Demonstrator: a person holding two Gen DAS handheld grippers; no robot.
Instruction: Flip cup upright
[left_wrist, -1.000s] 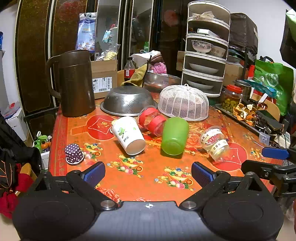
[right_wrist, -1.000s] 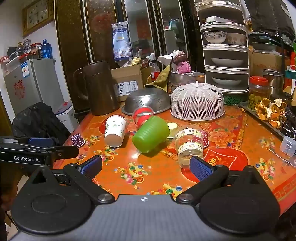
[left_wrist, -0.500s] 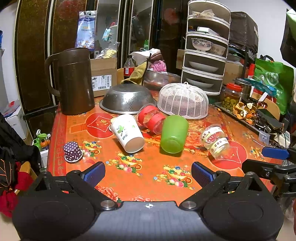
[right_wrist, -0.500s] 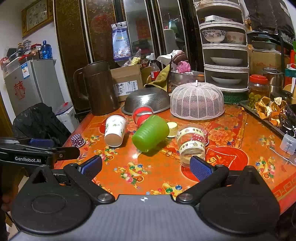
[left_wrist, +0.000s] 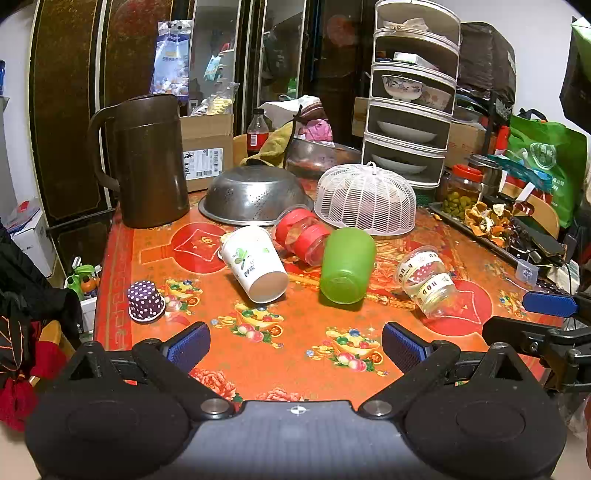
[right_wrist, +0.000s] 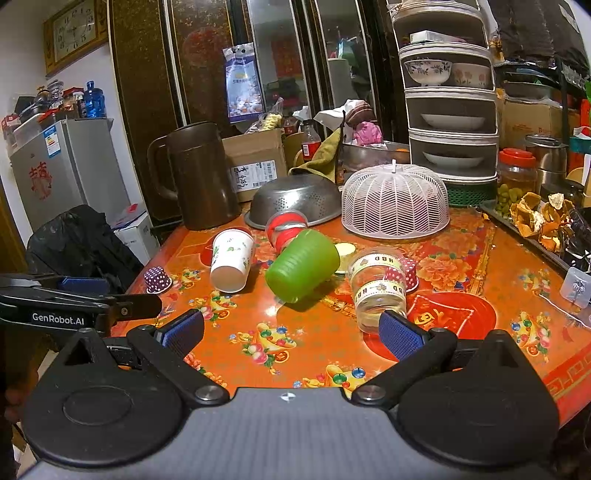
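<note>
We hold both grippers low at the near edge of the worktop (left_wrist: 295, 354), left gripper (left_wrist: 293, 345) and right gripper (right_wrist: 291, 332) with jaws spread wide and empty, set to reach in. Nearest the right one, the clear cup (right_wrist: 376, 291) lies on its side, base toward us, beside the tipped green cup (right_wrist: 303, 269) and paper cup (right_wrist: 232, 258); none upright yet.

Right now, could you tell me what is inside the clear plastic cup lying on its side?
Through the clear plastic cup a red polka-dot cupcake liner shows, though whether it sits inside or just behind is unclear. The cup's printed bands hide the rest of its interior.
</note>
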